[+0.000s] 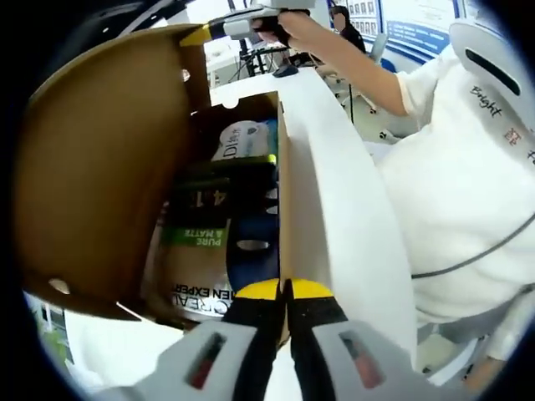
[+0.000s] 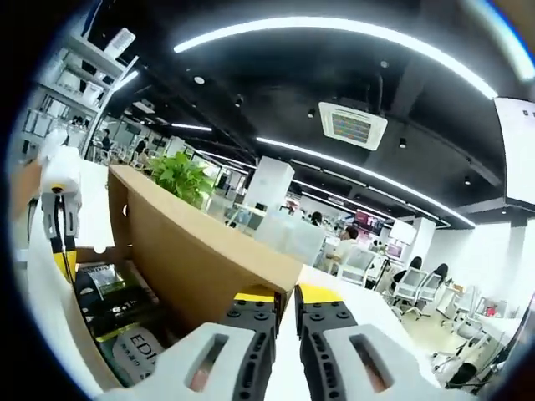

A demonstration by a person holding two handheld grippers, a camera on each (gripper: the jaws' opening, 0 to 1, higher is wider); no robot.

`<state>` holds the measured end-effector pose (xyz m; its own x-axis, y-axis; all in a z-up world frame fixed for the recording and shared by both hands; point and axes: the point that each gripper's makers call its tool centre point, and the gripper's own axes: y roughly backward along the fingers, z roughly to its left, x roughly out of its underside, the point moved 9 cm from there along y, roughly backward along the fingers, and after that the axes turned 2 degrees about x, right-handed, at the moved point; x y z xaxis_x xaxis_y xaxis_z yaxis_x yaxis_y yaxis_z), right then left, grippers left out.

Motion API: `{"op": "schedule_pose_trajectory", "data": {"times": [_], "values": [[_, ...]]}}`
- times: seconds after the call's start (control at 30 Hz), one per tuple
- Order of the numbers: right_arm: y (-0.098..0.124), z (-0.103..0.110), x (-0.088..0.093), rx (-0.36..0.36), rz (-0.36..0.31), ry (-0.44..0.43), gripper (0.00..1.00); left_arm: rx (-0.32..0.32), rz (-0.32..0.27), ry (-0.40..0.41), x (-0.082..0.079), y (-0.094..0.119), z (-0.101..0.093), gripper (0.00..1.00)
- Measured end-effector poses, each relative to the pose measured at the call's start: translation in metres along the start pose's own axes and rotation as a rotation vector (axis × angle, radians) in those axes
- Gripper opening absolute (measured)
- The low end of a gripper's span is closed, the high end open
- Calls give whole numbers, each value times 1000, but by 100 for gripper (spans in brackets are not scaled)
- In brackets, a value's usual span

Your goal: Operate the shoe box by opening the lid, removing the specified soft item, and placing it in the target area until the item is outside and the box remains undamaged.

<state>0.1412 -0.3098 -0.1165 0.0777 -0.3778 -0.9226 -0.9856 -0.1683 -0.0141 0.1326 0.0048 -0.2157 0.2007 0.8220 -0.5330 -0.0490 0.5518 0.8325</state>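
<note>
Left gripper view: left gripper [image 1: 284, 292] seen with yellow-tipped jaws closed on box wall [image 1: 282, 200] edge. Shoe box [image 1: 109, 167] lid raised, held at top corner by right gripper [image 1: 201, 33]. Packets [image 1: 201, 251] and pouches seen inside box; soft item not told apart.

Right gripper view: right gripper [image 2: 284, 299] jaws clamped on brown lid [image 2: 201, 242] edge. Left gripper [image 2: 60, 242] seen at far box wall.

The lower part of the green packet [image 1: 197, 267] is hidden behind the left gripper [image 1: 282, 292]. At lower left, the box wall [image 2: 63, 317] covers part of the packets [image 2: 117, 313], whose print is too small to read.
</note>
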Motion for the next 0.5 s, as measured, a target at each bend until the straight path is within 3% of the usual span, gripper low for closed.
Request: {"op": "schedule_pose_trajectory", "data": {"times": [0.23,0.5], "values": [[-11,-6,-4,-33,42,17,5,19,14,34,-1,-1,2,1],[-23,-12,-8,-51,93,47,5,18,21,12,-2,-1,-1,1]]}}
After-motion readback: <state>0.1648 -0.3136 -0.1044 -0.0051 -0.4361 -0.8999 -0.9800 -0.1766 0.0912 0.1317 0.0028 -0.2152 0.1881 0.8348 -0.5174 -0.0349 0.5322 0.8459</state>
